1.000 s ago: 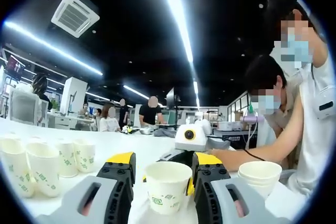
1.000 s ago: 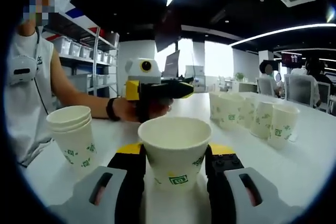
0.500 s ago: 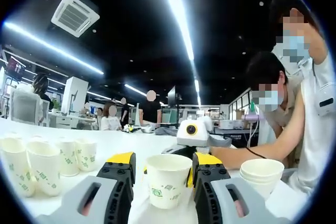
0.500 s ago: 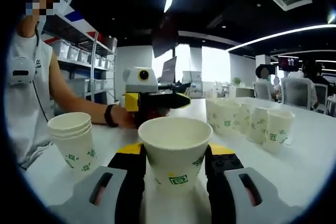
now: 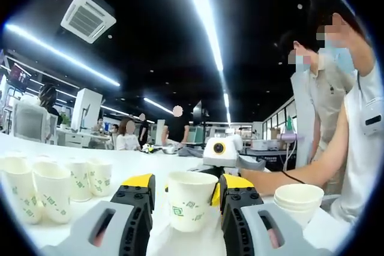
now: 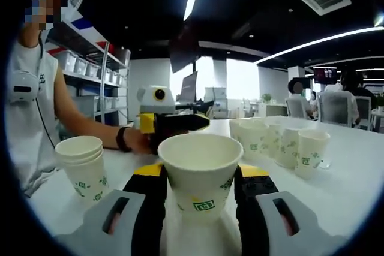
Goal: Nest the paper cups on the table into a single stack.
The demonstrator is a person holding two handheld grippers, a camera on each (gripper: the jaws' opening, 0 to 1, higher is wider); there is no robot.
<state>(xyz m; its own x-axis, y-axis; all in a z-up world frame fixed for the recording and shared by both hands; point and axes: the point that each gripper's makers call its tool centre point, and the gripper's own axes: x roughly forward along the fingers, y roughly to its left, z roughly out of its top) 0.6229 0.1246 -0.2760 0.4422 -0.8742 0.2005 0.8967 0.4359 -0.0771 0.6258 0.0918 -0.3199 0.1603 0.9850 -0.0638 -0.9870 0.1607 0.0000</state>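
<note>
A: Setting and surface?

B: Open office, strip lights overhead. White table (image 6: pixel 354 172). Landmark: the stack of nested cups (image 6: pixel 82 169).

A: Layout in the right gripper view, left to right?

B: The stack stands at the left. To its right, the left gripper (image 6: pixel 180 125) in a person's hand. Nearest the camera, the right gripper (image 6: pixel 200 199) pinches a single paper cup (image 6: pixel 200 175), upright, lifted beside the stack. Far right of the stack, a cluster of loose cups (image 6: pixel 273 142).

A: Left gripper view?

B: Loose cups (image 5: pixel 51 187) at far left. The left gripper (image 5: pixel 189 208) has a second cup (image 5: pixel 191 199) between its jaws; contact appears likely, not certain. The stack (image 5: pixel 298 201) is at right.

A: Progress?

B: Judged early. A few cups are nested; two are in the grippers; the cluster is untouched.

A: Unclear items?

B: Exact stack count. Cup bases are cut off by the jaws.
</note>
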